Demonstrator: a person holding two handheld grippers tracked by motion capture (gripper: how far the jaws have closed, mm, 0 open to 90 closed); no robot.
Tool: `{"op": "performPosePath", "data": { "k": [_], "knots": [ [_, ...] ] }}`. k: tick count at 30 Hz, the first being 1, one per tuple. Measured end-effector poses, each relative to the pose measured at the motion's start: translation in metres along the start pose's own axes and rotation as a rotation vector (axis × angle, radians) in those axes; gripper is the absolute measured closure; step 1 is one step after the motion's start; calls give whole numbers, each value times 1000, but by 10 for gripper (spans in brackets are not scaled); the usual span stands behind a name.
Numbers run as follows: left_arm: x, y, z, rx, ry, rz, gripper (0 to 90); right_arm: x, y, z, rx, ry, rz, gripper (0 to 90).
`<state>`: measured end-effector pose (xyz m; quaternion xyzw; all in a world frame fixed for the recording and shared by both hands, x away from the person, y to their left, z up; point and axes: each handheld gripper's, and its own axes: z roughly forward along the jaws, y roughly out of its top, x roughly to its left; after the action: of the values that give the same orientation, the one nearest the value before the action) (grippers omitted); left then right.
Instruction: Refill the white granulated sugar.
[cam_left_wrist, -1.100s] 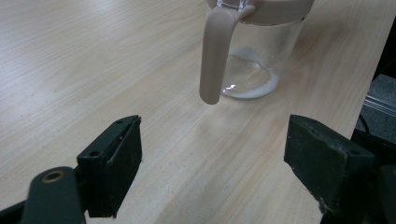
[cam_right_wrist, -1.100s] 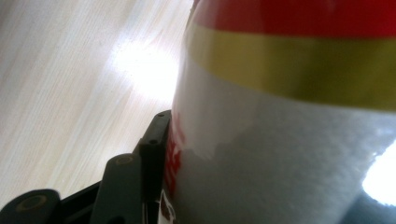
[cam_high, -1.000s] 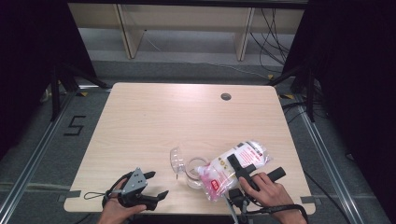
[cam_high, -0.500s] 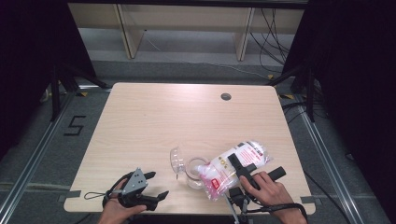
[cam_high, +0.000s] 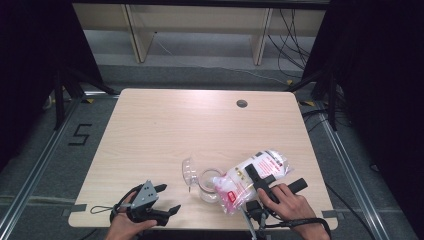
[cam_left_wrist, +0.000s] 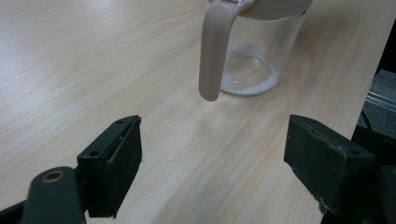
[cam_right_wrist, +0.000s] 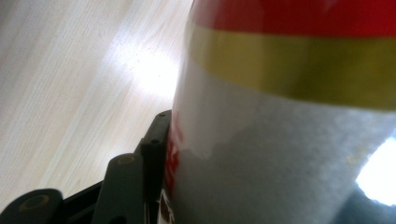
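A clear plastic bag of white grains (cam_high: 270, 161) with red print lies tilted, its lower end over a glass jar (cam_high: 209, 184) near the table's front edge. My right gripper (cam_high: 259, 181) is shut on the bag's middle. In the right gripper view the bag (cam_right_wrist: 289, 140) presses against one of the fingers (cam_right_wrist: 152, 154), and the other finger is hidden behind it. The jar (cam_left_wrist: 252, 56) has a beige handle (cam_left_wrist: 212, 51), a flipped-up lid (cam_high: 189, 170) and a thin layer of white grains at its bottom. My left gripper (cam_high: 169, 198) rests open left of the jar, with nothing between its jaws (cam_left_wrist: 212, 158).
The light wooden table (cam_high: 200, 130) has a round cable hole (cam_high: 242, 103) at the back right. Its front edge runs just below both hands. Dark curtains and metal floor rails flank the table.
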<state>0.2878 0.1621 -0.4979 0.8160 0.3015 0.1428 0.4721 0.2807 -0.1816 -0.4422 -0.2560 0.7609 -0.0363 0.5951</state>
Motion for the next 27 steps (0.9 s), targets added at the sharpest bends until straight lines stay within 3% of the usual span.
{"op": "performPosePath", "data": {
  "k": [1, 3, 4, 6, 11, 13, 14, 16, 17, 18, 20, 21, 24, 26, 27],
  "knots": [
    [0, 0, 0, -1, 0, 0, 189, -2, 0, 1, -18, -5, -30, 507],
    [0, 0, 0, -1, -1, 0, 189, 0, 0, 0, -3, 1, -3, 507],
    [1, 0, 0, -1, -1, 2, 189, -2, 0, 1, -18, -5, -32, 507],
    [1, 0, -1, 0, 0, 2, 189, 1, 1, 0, -11, 3, 14, 507],
    [1, 0, -1, 2, 0, 10, 188, 0, 0, 0, -9, -3, 5, 508],
    [1, 0, 0, -1, -1, 6, 188, -2, 0, 0, -2, -5, -33, 509],
    [0, 0, 0, -2, -1, 0, 187, -5, -2, 0, 8, -4, -85, 509],
    [1, 0, 0, 0, 3, 2, 187, -5, -3, 0, 14, 3, -75, 509],
    [2, 0, -1, 14, 10, 17, 184, -1, -2, 0, 6, 0, -6, 509],
    [1, 0, 0, -6, 1, -6, 183, 0, -2, 0, 3, 4, 7, 510],
    [2, 0, -1, 13, 18, 18, 183, -3, -3, 2, -18, -1, -27, 510],
    [2, 0, 0, 2, 9, 3, 182, -7, -4, 2, -10, -8, -99, 510],
    [1, 0, 0, 2, 2, 2, 182, -4, -4, 1, 5, 2, -73, 511],
    [0, 0, 0, -6, 3, -6, 181, -5, -3, 1, 8, 6, -89, 511],
    [0, 0, 0, -6, 3, -6, 181, 0, -2, 0, 7, 4, -1, 511]
  ]
}}
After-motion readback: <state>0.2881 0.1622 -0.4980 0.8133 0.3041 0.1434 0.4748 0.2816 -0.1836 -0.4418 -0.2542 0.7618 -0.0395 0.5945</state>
